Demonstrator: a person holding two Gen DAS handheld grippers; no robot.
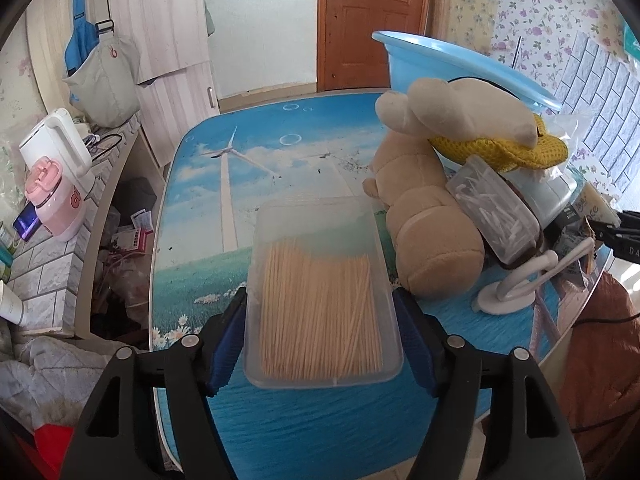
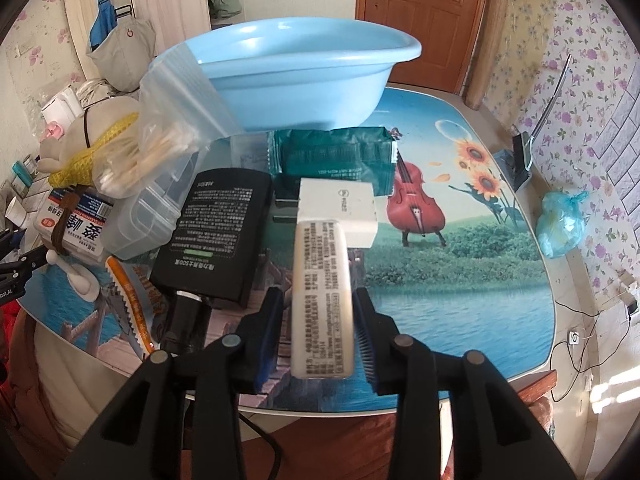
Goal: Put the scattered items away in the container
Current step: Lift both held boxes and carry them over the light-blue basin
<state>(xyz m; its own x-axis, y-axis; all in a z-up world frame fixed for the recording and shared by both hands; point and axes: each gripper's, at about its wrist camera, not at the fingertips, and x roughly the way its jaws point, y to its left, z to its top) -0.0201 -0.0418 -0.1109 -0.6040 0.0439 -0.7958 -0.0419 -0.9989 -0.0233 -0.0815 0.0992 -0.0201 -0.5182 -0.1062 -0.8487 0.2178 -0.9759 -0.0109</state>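
Left gripper (image 1: 320,332) straddling clear toothpick box (image 1: 320,292); box lying on table (image 1: 280,152); jaws standing partly open, small gap showing at each side, pads not pressing. Plush toy (image 1: 424,200) sitting at 2 o'clock from box. Right gripper (image 2: 320,332) flanking cream packet (image 2: 322,296); jaws partly open, gaps either side, no grip. Blue basin (image 2: 296,80) standing at 12 o'clock from packet, behind green pouch (image 2: 336,152). Black box (image 2: 220,236) lying at 10 o'clock.
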